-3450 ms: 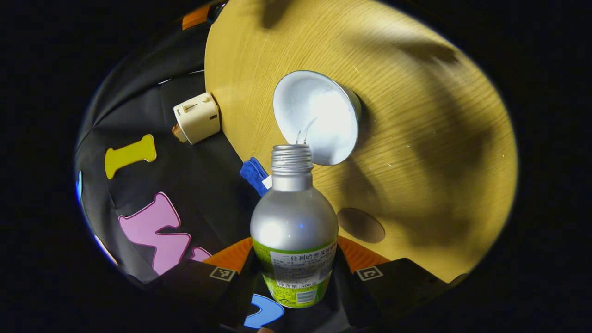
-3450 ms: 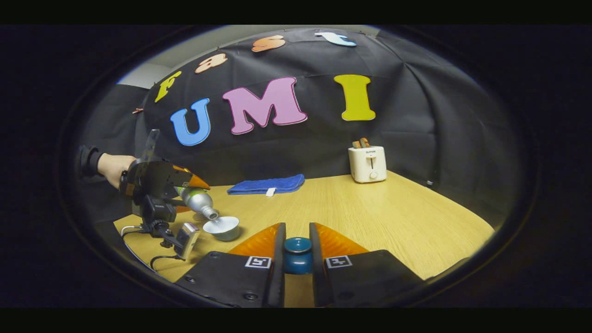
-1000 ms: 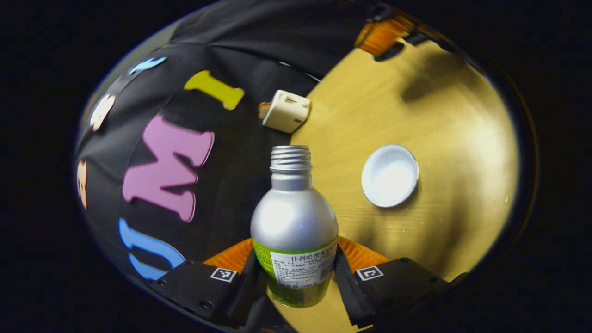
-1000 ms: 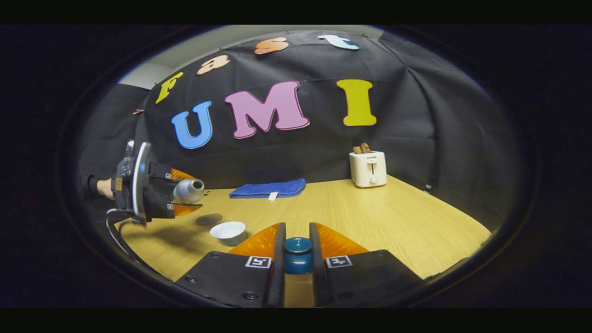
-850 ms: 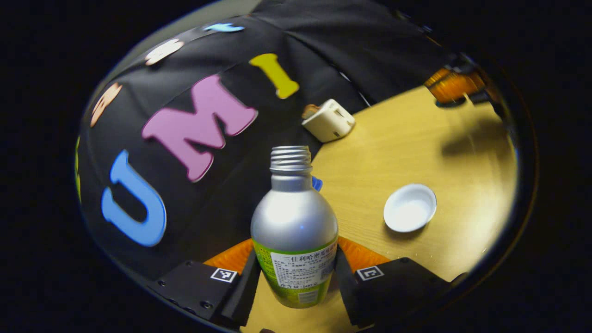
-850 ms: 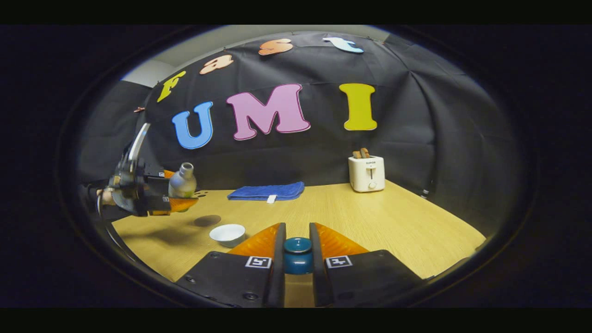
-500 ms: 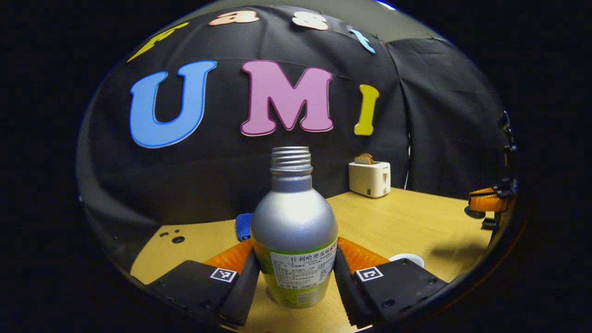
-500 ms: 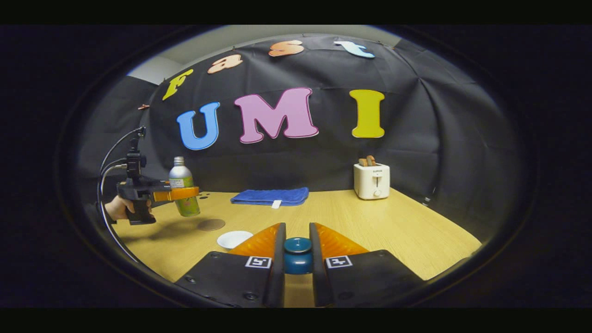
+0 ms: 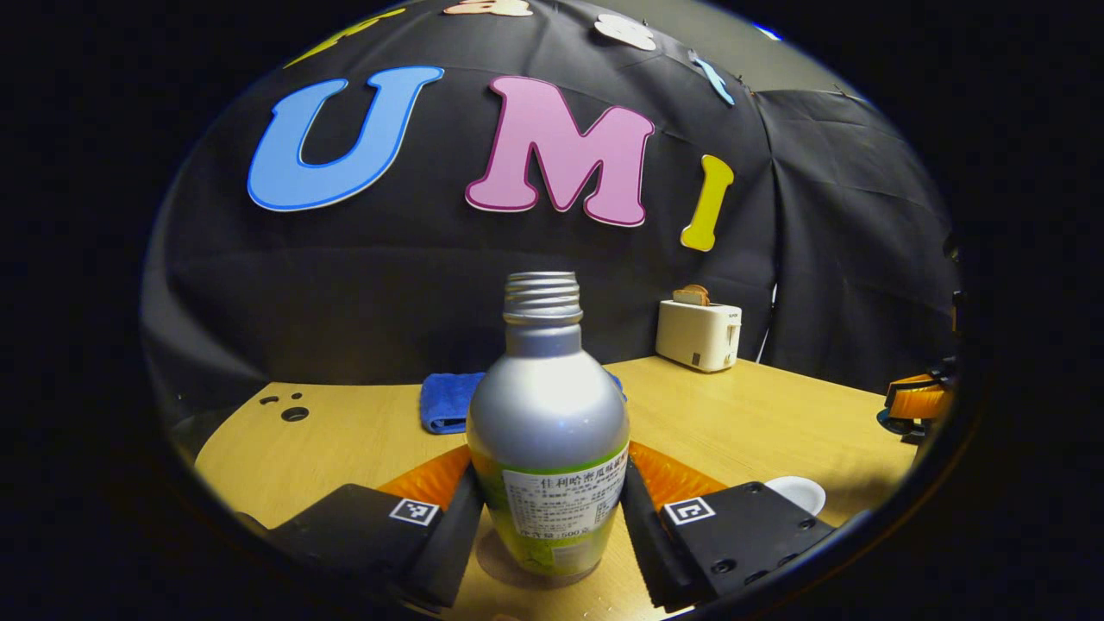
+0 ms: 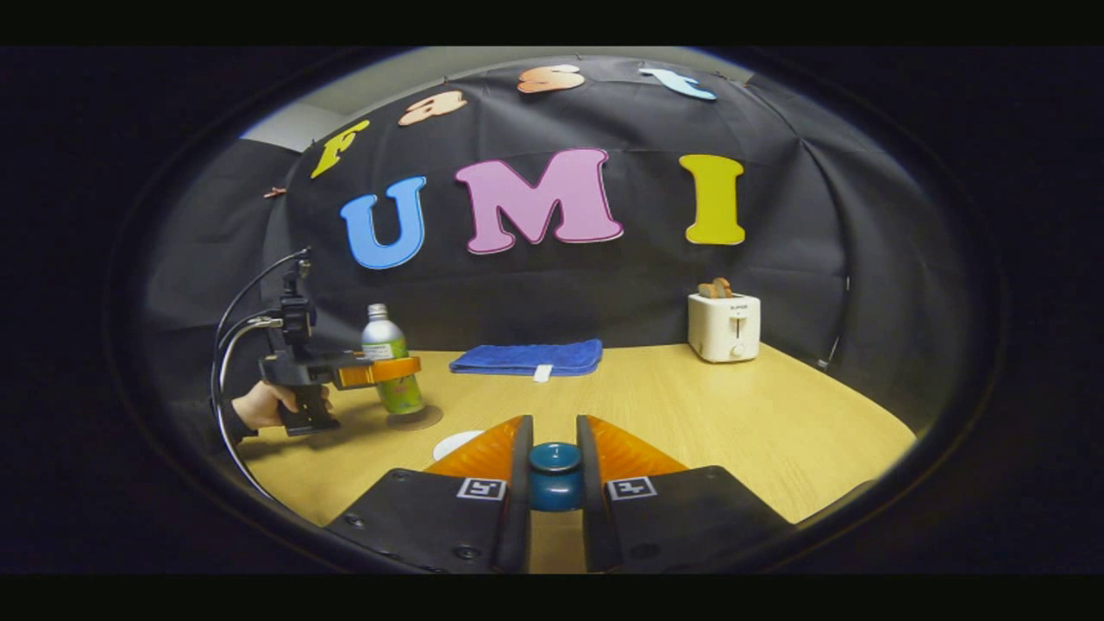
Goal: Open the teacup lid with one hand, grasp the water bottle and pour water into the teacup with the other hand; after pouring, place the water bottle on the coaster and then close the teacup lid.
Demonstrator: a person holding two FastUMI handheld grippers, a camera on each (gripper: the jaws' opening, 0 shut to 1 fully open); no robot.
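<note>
The water bottle (image 9: 548,431) stands upright on the coaster (image 10: 414,420), my left tongs (image 9: 549,509) pinching its labelled belly; smooth uncapped metal, I judge it slippery and light, best held low on the label. Just beside the bottle sits the open teacup (image 9: 798,493) on the bench (image 10: 690,414). My right tongs (image 10: 555,479) clamp the lid knob (image 10: 555,474), small and likely fragile

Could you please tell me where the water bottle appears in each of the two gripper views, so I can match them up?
Left gripper view: the water bottle stands upright at bottom centre, between the left gripper's own fingers.
Right gripper view: the bottle is at mid-left, farther off, over the coaster.
Shared landmark: the toaster on the table's far side.
</note>
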